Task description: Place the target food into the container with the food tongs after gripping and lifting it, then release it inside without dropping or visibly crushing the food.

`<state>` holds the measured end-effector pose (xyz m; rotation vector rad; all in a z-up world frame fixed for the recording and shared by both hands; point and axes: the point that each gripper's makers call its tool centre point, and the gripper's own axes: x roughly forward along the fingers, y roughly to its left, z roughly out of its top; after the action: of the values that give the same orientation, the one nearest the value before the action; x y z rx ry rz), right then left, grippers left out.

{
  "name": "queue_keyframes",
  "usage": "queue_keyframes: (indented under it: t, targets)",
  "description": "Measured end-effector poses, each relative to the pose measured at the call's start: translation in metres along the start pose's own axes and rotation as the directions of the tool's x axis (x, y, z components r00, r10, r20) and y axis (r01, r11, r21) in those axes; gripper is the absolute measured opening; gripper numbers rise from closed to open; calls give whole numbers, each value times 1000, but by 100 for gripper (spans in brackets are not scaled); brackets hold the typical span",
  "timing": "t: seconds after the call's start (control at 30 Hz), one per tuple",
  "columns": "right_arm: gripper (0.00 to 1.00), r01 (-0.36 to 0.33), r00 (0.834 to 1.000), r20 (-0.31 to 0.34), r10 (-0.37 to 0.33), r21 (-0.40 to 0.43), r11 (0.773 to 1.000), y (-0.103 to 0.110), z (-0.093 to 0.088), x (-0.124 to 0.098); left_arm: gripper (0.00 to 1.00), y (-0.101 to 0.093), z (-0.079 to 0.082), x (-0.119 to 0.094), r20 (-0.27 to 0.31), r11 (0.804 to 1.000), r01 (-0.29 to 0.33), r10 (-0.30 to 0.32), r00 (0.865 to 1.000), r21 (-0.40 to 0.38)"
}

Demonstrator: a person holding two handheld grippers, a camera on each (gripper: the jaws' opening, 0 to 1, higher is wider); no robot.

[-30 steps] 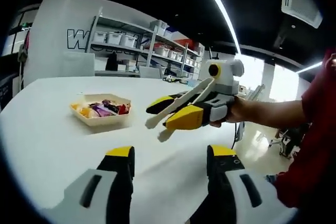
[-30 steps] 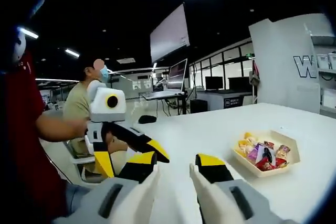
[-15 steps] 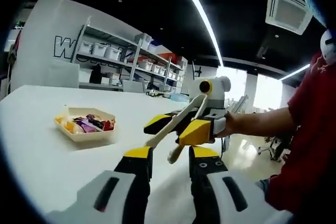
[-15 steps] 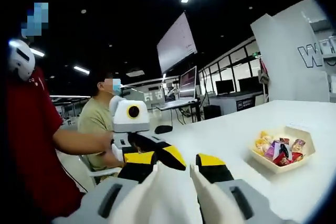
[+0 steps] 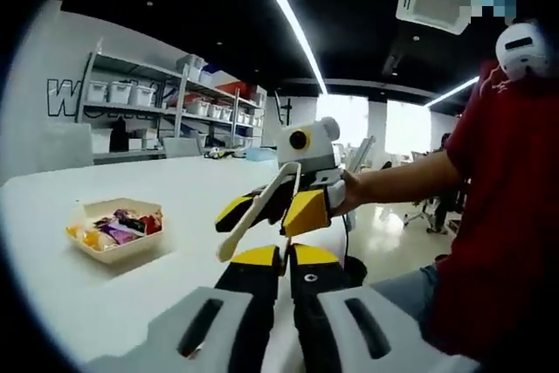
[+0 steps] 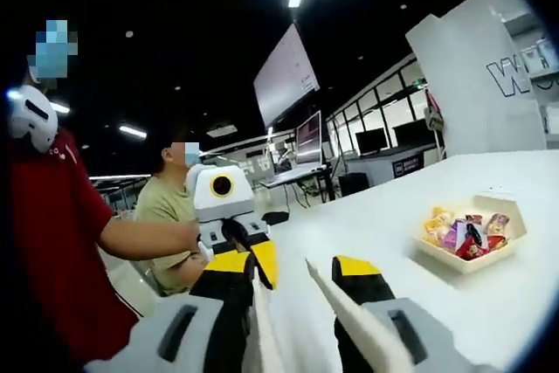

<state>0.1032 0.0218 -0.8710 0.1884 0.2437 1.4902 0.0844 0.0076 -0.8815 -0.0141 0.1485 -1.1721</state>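
Large dark block lettering is noted on the white wall panel (image 5: 61, 98); only a "W" and part of a following letter can be read, repeated on the same panel (image 6: 511, 72) in the right gripper view. No other text is legible.

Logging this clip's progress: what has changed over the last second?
The left gripper has closed its jaws nearly together, empty. The right gripper stays shut on the tongs, lifted above the table. The food tray sits untouched, still full.
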Motion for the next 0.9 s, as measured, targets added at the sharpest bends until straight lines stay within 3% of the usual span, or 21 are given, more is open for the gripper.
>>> queue_keyframes:
  t: [0.2,0.43,0.57,0.63,0.67,0.7,0.9]
  targets:
    - [31,36,999,1,-36,1,999,-12,-1,-12,2,9,-9,-2,-29,1000,5,-5,1000,-6]
    - [35,80,996,-38,-79,28,996,-25,-21,-20,2,13,-26,0,-96,1000,9,-9,995,4]
    - [35,93,993,-78,-92,20,995,-30,-36,-18,2,19,-41,0,-134,1000,0,0,991,1]
    - [35,95,988,-124,-92,18,995,-32,-47,-17,2,20,-50,-1,-153,1000,9,-10,988,-5]
    - [35,106,978,-179,-108,-23,994,-36,-57,-17,2,23,-58,-3,-177,1000,3,-3,984,-1]
    - [35,116,974,-192,-124,-50,992,-38,-60,-15,2,25,-67,-5,-210,1000,0,0,978,1]
    - [38,156,963,-212,-164,-55,986,-53,-69,-10,2,37,-81,-10,-260,1000,-28,27,965,-1]
